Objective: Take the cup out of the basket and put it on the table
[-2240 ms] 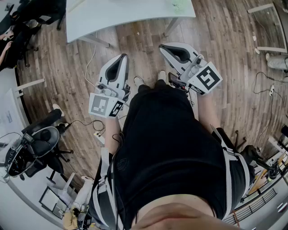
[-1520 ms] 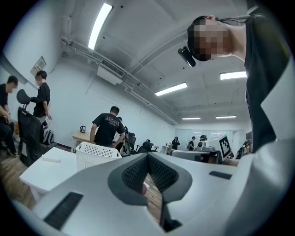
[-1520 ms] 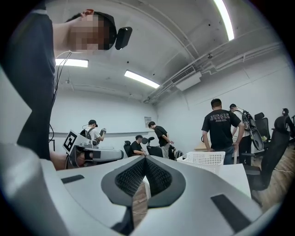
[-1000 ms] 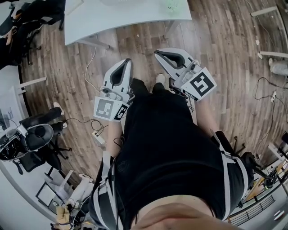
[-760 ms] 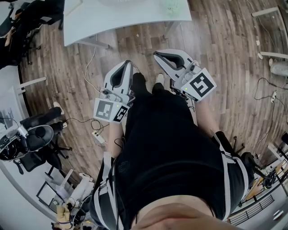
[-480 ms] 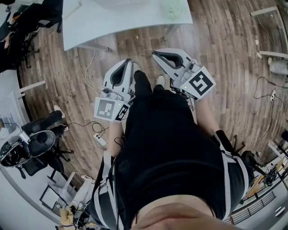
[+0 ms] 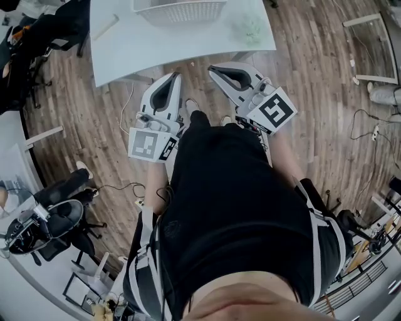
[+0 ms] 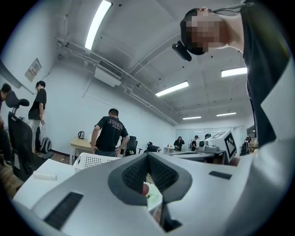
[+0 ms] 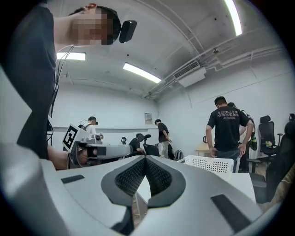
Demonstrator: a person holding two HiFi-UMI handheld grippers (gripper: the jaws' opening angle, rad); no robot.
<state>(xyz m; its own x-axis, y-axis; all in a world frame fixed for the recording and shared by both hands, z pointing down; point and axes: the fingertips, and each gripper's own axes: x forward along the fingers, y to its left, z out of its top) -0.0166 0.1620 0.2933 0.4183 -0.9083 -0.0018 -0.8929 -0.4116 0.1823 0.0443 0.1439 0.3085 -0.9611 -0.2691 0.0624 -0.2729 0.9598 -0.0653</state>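
A white perforated basket (image 7: 178,9) stands on the white table (image 7: 125,44) at the top of the head view. Its inside is out of sight, so no cup shows. The basket (image 8: 94,160) also appears in the left gripper view, and the basket (image 9: 207,163) in the right gripper view. My left gripper (image 7: 171,76) and right gripper (image 7: 214,68) are held side by side just short of the table's near edge. Both are shut and hold nothing. The left gripper (image 8: 147,156) and right gripper (image 9: 145,158) have their jaws together at the tips.
A small pale green thing (image 7: 250,28) lies on the table at the right. Office chairs (image 7: 44,219) and cables are on the wooden floor to the left. A person in a black T-shirt (image 8: 110,133) stands behind the basket. Other people are further back.
The table has come closer and the basket has come into the head view. Both grippers have moved forward to the table's edge. Their jaws have stayed shut.
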